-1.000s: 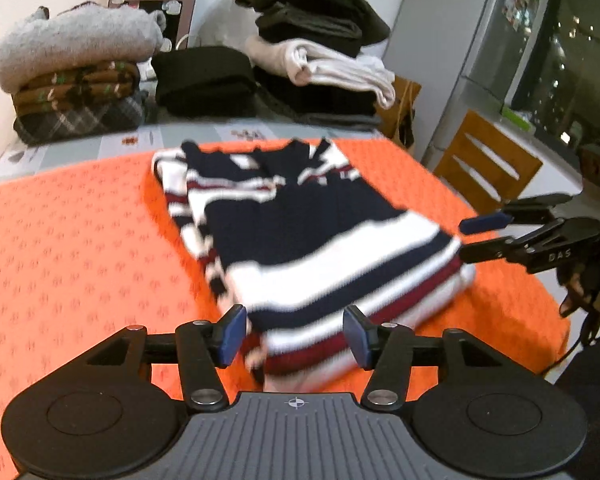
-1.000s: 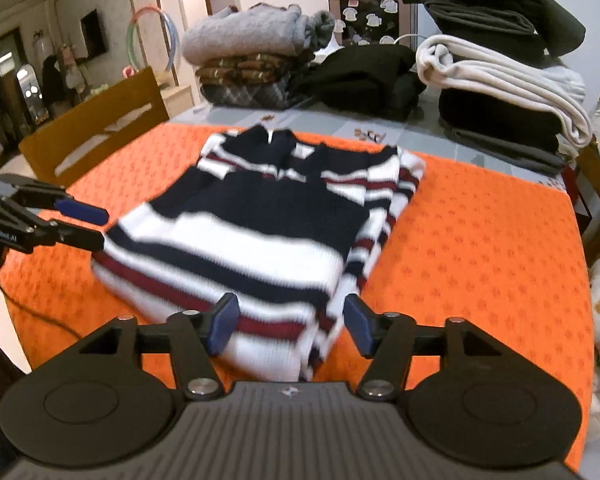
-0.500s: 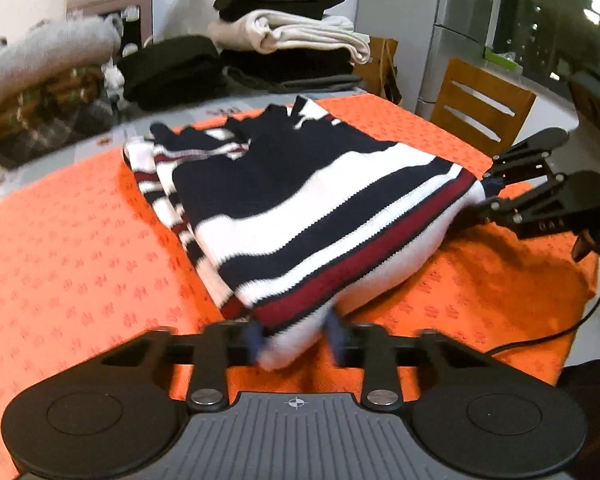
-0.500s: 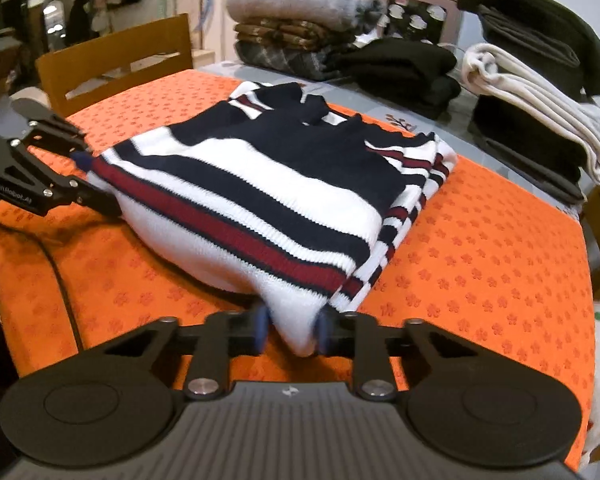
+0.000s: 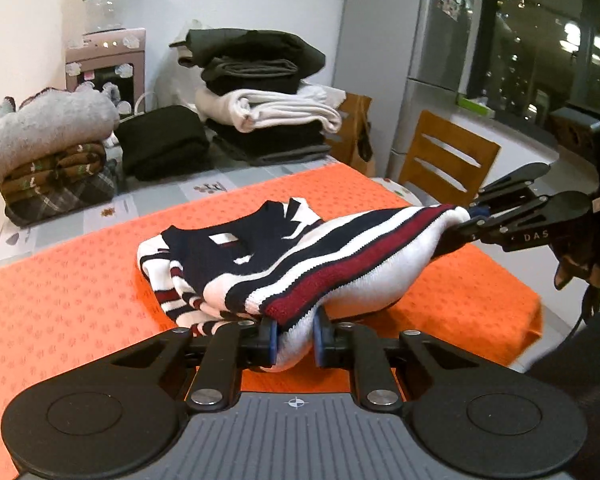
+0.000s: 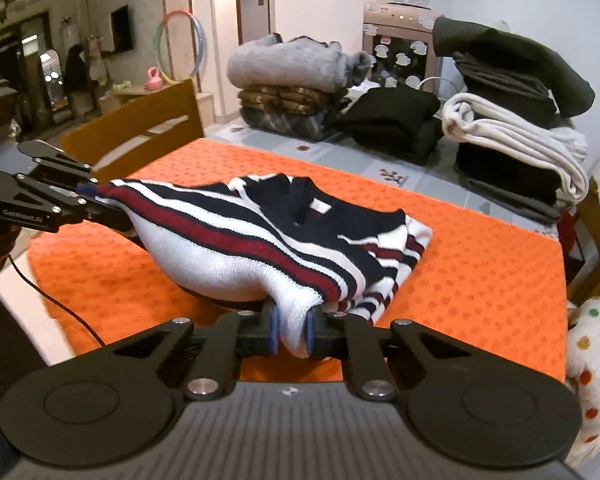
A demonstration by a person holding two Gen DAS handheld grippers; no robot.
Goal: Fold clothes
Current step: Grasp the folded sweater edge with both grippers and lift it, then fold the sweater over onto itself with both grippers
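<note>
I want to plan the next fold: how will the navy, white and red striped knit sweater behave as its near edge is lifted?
Likely floppy: the navy, white and red striped knit sweater sags between the left gripper and right gripper. Probably fairly bulky, as the hanging fold bulges. The far part may drag on the orange tablecloth.

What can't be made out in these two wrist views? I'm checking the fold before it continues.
- Left wrist view: the striped sweater bulges over the left gripper's pads, hiding how much hem is pinched.
- Right wrist view: the same at the right gripper.
- Both views: the sweater's underside and the orange tablecloth beneath it are covered.
- Right wrist view: the neck label is too small to read.
</note>
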